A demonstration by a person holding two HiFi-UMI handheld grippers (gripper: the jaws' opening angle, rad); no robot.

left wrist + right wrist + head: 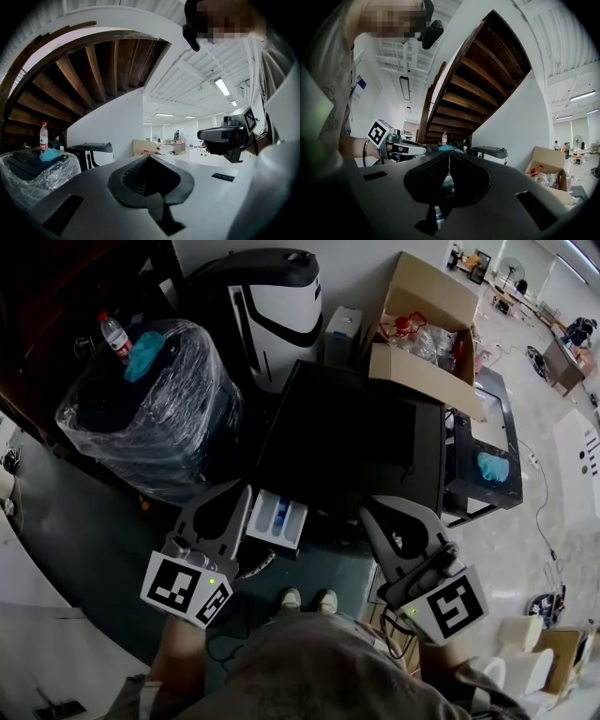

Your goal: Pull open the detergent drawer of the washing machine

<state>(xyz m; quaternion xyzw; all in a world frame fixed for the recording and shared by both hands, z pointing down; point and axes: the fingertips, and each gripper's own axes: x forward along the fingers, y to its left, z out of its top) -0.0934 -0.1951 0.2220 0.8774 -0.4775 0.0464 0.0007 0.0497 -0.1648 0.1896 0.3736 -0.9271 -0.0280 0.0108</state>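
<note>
The washing machine shows as a black-topped box in the head view. Its white detergent drawer, with blue compartments, stands pulled out of the front at the near left corner. My left gripper is just left of the drawer, beside it, and its jaws are shut with nothing between them. My right gripper hovers by the machine's front right, also shut and empty. Each gripper view shows the other gripper level with it: the right gripper and the left gripper.
A plastic-wrapped bin with a bottle stands at the left. A white and black appliance and a cardboard box are behind the machine. A black stand with a blue cloth is at the right. Wooden stairs rise overhead.
</note>
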